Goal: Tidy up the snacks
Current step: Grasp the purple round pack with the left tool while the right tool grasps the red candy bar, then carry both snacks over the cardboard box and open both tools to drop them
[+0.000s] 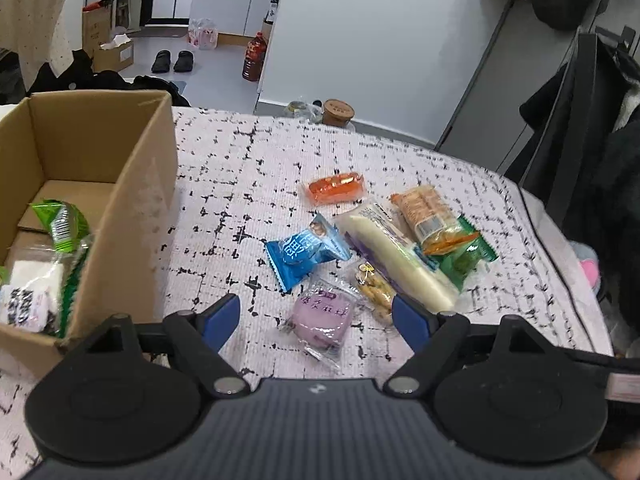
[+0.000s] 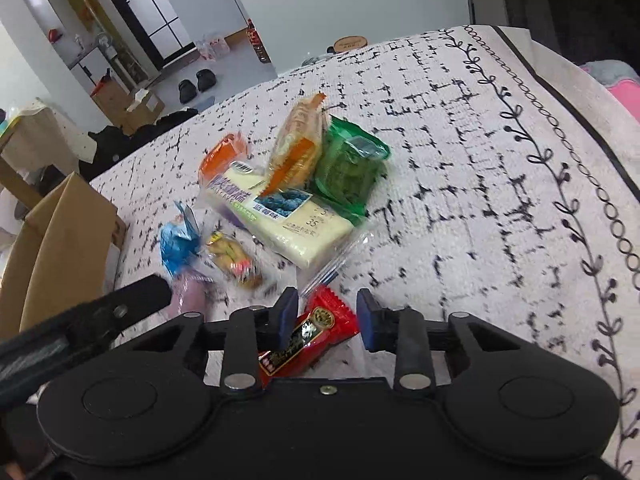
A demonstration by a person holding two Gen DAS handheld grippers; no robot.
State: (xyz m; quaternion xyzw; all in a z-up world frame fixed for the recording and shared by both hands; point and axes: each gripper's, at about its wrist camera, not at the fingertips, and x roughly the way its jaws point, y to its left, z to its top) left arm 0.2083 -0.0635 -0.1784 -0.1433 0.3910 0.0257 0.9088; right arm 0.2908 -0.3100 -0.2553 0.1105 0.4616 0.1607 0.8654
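On the patterned cloth just under the right gripper lies a small red snack packet — light, crinkly and likely slippery, best pinched across its padded middle rather than its thin sealed ends. It sits between the two blue pads: the left one looks to be touching it, the right one stands clear, so the jaws are part-closed and not yet gripping. Beyond lies a loose heap of wrapped snacks — among them a purple packet between the left gripper fingers, which are spread wide and hold nothing. A cardboard box stands to the left, already holding a few packets.
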